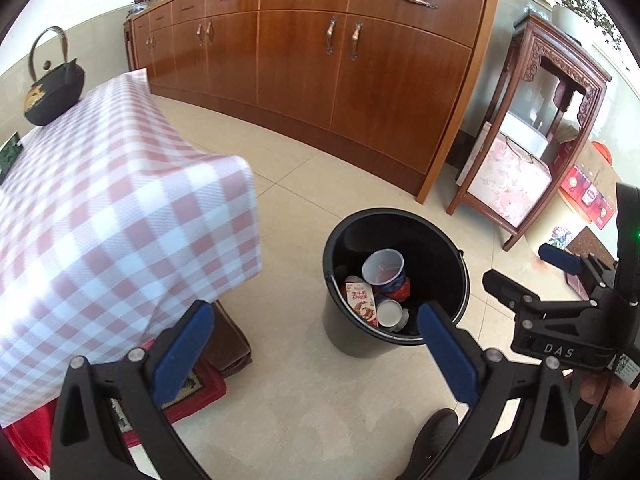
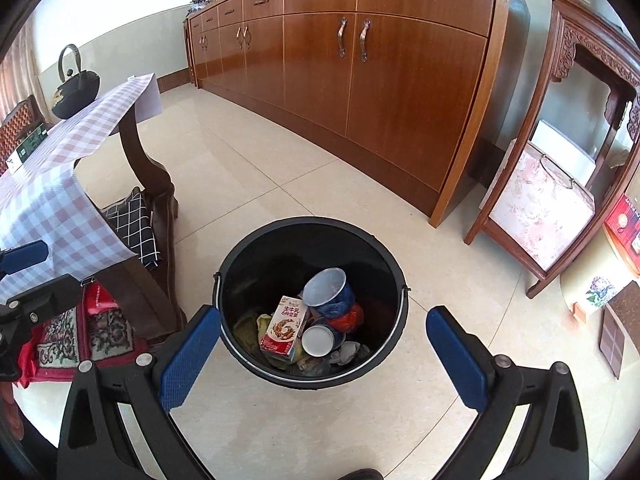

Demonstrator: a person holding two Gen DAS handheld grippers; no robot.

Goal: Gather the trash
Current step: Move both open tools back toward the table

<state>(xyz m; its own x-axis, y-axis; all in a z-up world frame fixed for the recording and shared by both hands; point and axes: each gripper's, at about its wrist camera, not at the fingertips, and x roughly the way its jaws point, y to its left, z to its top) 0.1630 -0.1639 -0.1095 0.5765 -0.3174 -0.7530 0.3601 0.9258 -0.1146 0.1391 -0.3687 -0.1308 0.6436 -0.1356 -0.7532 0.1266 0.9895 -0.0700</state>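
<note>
Trash sits in the black bucket (image 2: pixel 312 376) on the floor: a milk carton (image 2: pixel 284 328), a blue cup (image 2: pixel 328 292), a small white-topped tub (image 2: pixel 318 340) and some crumpled bits. I think most of the job is done. On the counter (image 1: pixel 120 200) with the checked cloth I see only a black teapot (image 1: pixel 54 92) and a green thing at the edge, so I cannot tell if more trash is left. My left tongs (image 1: pixel 316 344) are spread wide and hold nothing. My right tongs (image 2: pixel 324 360) are spread wide too, empty, hanging over the bucket and touching nothing.
</note>
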